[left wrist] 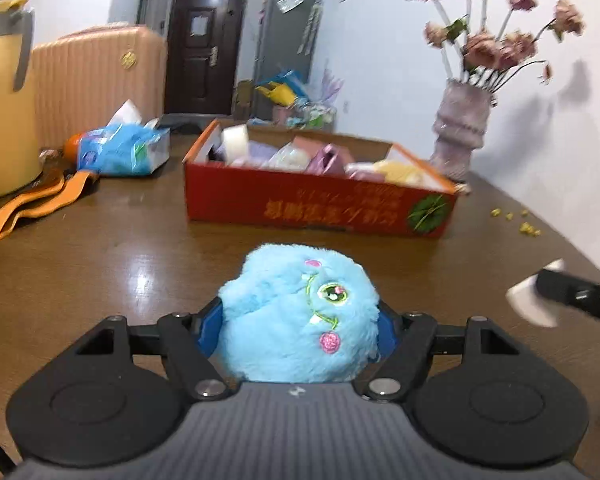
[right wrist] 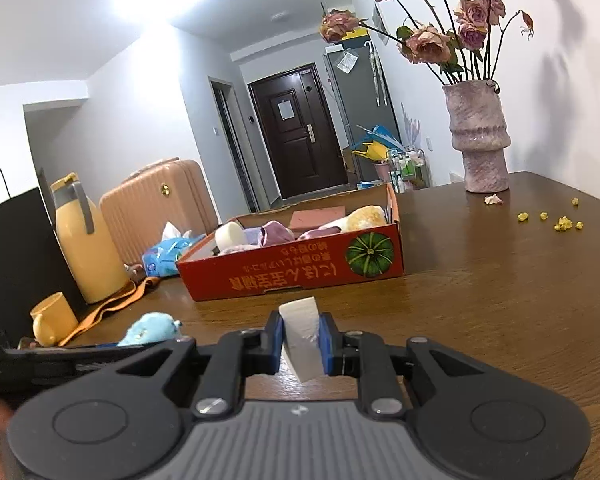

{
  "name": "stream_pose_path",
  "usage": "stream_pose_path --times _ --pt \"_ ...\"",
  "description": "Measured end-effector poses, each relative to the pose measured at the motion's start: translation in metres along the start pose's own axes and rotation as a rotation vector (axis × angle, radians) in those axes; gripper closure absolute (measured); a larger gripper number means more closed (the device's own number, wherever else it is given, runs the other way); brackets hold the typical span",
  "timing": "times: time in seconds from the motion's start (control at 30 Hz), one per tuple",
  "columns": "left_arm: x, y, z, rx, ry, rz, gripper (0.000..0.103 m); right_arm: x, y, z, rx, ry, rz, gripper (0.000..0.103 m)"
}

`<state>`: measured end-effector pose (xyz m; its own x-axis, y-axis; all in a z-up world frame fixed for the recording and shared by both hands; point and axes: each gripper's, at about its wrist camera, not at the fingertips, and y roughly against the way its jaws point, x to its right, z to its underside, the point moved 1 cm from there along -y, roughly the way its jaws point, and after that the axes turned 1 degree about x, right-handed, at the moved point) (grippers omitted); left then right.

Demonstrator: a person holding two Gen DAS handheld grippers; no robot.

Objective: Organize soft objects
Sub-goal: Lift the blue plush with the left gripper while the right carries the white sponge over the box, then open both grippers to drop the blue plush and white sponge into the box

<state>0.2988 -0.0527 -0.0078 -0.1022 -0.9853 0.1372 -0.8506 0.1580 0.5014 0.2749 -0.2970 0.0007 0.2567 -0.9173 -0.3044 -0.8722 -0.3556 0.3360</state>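
My left gripper (left wrist: pixel 300 320) is shut on a fluffy blue plush toy (left wrist: pixel 300 316) with an embroidered eye and pink cheek, held above the brown table. The toy also shows in the right wrist view (right wrist: pixel 152 328). My right gripper (right wrist: pixel 302 340) is shut on a white sponge block (right wrist: pixel 302 340); that block shows blurred at the right edge of the left wrist view (left wrist: pixel 532 296). A red cardboard box (left wrist: pixel 320 204) (right wrist: pixel 292 272) with several soft items inside stands ahead of both grippers.
A purple vase (right wrist: pixel 480 136) of dried roses stands at the table's far right, with yellow crumbs (right wrist: pixel 556 220) near it. At the left are a yellow jug (right wrist: pixel 84 240), a yellow cup (right wrist: pixel 54 324), an orange strap (left wrist: pixel 32 208) and a blue tissue pack (left wrist: pixel 120 152). A pink suitcase (right wrist: pixel 160 200) stands behind.
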Motion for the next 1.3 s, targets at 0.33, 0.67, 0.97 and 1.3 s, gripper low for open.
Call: stream_pose_path --times 0.33,0.67,0.97,1.3 --pt "0.011 -0.077 -0.14 0.099 -0.047 0.094 0.031 -0.001 -0.092 -0.095 0.065 0.114 0.018 0.085" --pt "0.028 -0.229 -0.18 -0.057 -0.041 0.087 0.028 0.029 -0.219 -0.116 -0.083 0.13 0.082 0.084" --pt "0.004 -0.257 -0.175 -0.122 0.053 0.104 0.001 0.027 -0.238 -0.102 -0.144 0.188 0.087 0.043" --pt "-0.016 -0.16 -0.212 0.002 -0.011 0.002 0.0 0.023 -0.171 -0.157 -0.018 0.137 0.115 0.036"
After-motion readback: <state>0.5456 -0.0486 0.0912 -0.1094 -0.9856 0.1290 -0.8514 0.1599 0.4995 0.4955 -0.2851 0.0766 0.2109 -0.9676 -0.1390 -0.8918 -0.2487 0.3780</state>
